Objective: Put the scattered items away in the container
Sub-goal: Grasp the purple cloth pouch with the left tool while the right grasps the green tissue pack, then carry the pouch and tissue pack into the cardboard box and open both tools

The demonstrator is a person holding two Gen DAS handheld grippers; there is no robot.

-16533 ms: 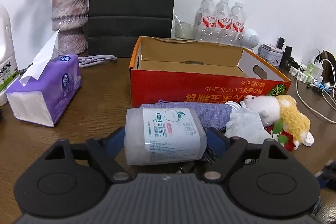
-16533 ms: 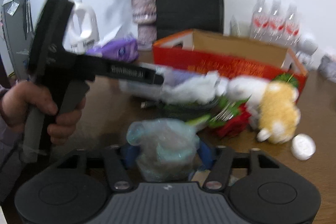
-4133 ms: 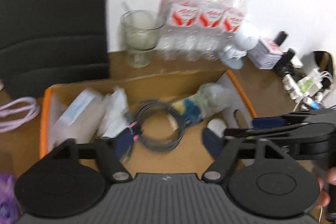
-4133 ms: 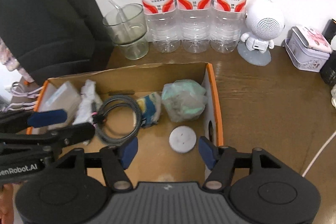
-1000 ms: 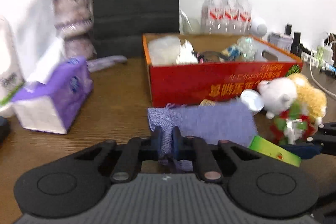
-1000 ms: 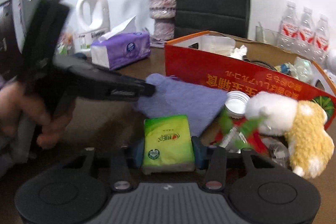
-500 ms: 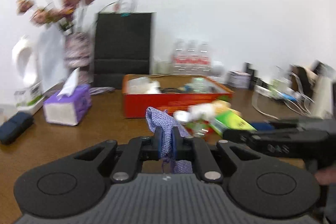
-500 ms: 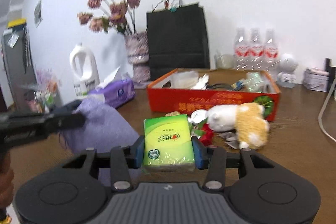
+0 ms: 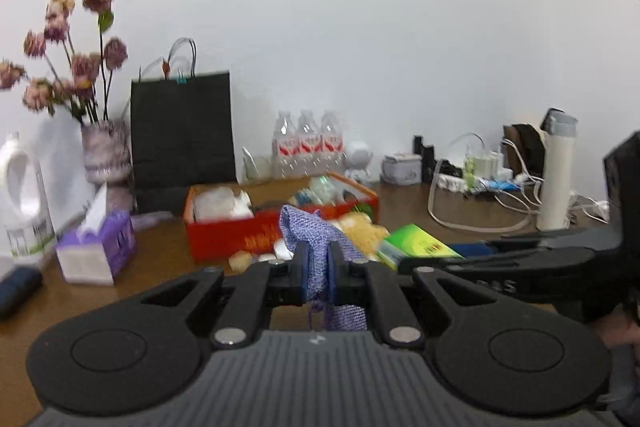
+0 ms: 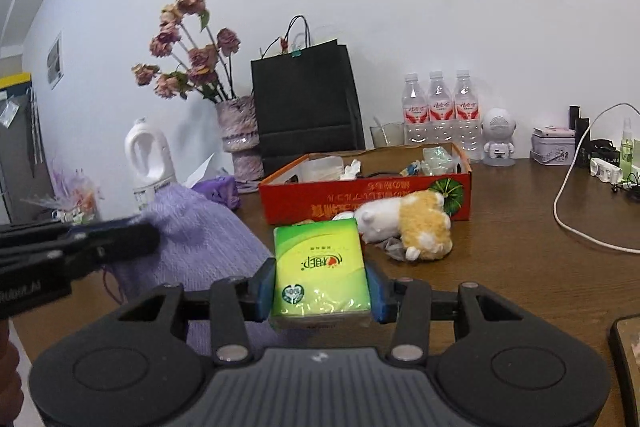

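Note:
My left gripper [image 9: 318, 273] is shut on a purple knitted cloth [image 9: 316, 239] and holds it above the table, well short of the red cardboard box [image 9: 224, 231]. My right gripper [image 10: 321, 285] is shut on a green tissue pack [image 10: 320, 267], also held in the air. The cloth [image 10: 192, 251] hangs at the left in the right wrist view, with the left gripper [image 10: 152, 237] pinching it. The box [image 10: 360, 193] holds several items. A white and yellow plush toy [image 10: 408, 223] lies in front of the box, next to a white lid [image 9: 282, 249].
Behind the box stand a black paper bag [image 10: 308, 107], three water bottles [image 10: 438, 115], a glass cup [image 10: 386, 135] and a white robot figure [image 10: 498, 135]. A flower vase [image 10: 240, 139], purple tissue pack [image 9: 96, 247] and white jug [image 10: 150, 159] are left. Cables [image 10: 576, 211] lie right.
Both grippers have risen and pulled back from the box, carrying the cloth and the tissue pack. The box and plush toy look smaller and farther away.

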